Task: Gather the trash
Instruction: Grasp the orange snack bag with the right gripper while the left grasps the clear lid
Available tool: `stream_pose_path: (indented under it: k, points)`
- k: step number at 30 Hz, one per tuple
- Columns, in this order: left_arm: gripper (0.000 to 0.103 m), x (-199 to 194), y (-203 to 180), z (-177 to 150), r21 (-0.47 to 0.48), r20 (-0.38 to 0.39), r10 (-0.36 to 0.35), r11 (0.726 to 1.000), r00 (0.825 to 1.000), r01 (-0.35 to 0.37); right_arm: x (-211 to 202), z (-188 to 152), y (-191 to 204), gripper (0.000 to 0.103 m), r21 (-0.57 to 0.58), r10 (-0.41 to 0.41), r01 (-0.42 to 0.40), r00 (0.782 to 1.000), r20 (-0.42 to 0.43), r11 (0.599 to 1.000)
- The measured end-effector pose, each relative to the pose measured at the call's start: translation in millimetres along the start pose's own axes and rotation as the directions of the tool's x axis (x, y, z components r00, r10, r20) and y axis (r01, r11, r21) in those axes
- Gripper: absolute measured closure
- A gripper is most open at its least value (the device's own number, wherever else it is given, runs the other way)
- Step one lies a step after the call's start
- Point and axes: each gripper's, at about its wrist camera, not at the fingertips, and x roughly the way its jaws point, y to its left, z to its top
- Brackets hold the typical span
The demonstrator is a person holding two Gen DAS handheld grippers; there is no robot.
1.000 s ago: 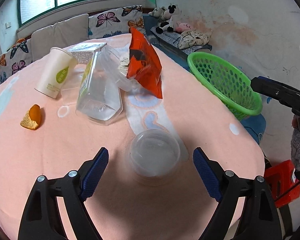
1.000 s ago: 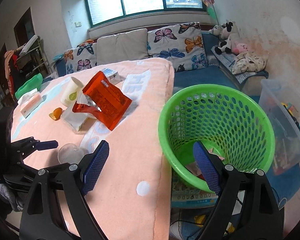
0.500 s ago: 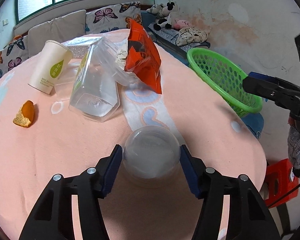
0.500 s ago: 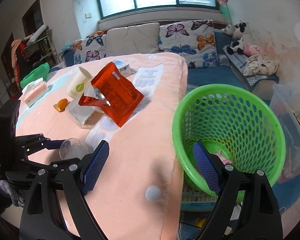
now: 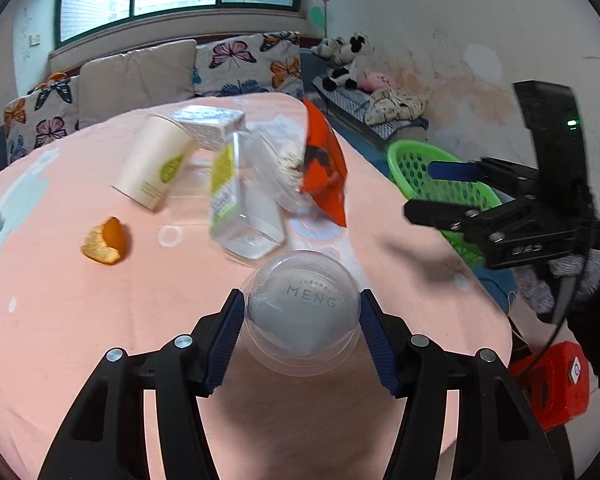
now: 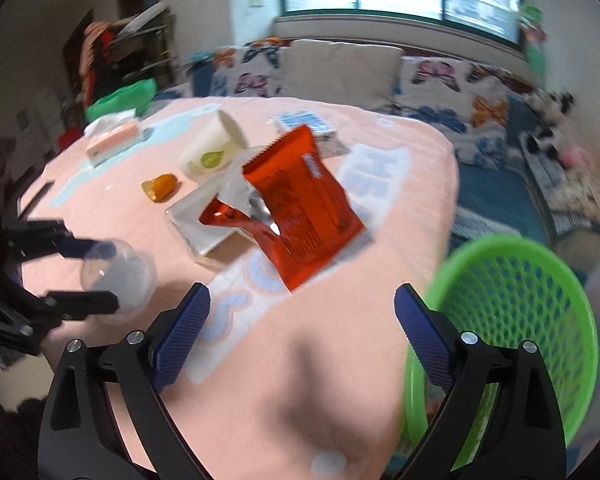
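Clear plastic cup (image 5: 302,312) is now pinched in the left gripper (image 5: 302,334) and lifted off the pink table (image 5: 60,340); a second ago it sat loose. Right gripper (image 6: 302,334) hangs spread, empty. Green basket (image 6: 512,312) waits at 3 o'clock, so dropping's next I guess.

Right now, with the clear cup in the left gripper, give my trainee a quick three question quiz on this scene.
1. True or false: the left gripper is shut on the clear plastic cup.
2. Which best describes the right gripper? A. shut on the orange snack bag B. open, holding nothing C. inside the basket
3. Fill in: the green basket sits beside the table's edge, on the ____ gripper's side.

Key: 1 true; 2 B, the orange snack bag lies on the pink table ahead of it; 3 right.
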Motion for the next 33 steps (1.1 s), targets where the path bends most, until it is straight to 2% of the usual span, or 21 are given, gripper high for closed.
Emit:
stream_pose_path:
  k: [5,9,17,22,30,32,33]
  points:
    - [0.046,-9.8,9.4,2.4,-0.017,0.013,0.017,1.0,1.0,-0.017,25.1,17.5,7.8,0.007,-0.113,0.035,-0.036,0.999,-0.012,0.993]
    - [0.046,-10.9,15.9,2.0,-0.034,0.011,0.023,0.999,1.0,-0.023,45.4,28.7,7.8,0.006,-0.181,0.033,-0.035,0.999,-0.015,0.983]
    - [0.046,-8.2,23.1,1.5,-0.048,0.002,0.035,0.998,0.999,-0.035,77.1,41.4,-3.9,0.006,-0.255,0.063,-0.079,0.996,-0.069,0.964]
    - [0.046,-6.0,24.6,2.5,-0.053,-0.001,0.039,0.998,0.999,-0.039,86.8,44.3,-8.7,0.006,-0.252,0.094,-0.114,0.991,-0.092,0.961]
    - [0.046,-3.8,22.2,2.5,-0.055,-0.006,0.031,0.998,0.999,-0.032,83.8,37.7,-14.8,0.034,-0.188,0.076,-0.093,0.992,-0.098,0.978]
    - [0.046,-4.5,19.4,2.1,-0.048,-0.003,0.031,0.998,1.0,-0.032,77.7,34.2,-16.4,0.034,-0.164,0.072,-0.086,0.994,-0.087,0.983]
    - [0.046,-5.2,17.8,2.1,-0.045,-0.001,0.033,0.998,0.999,-0.033,75.5,33.2,-17.5,0.038,-0.155,0.066,-0.079,0.994,-0.082,0.985]
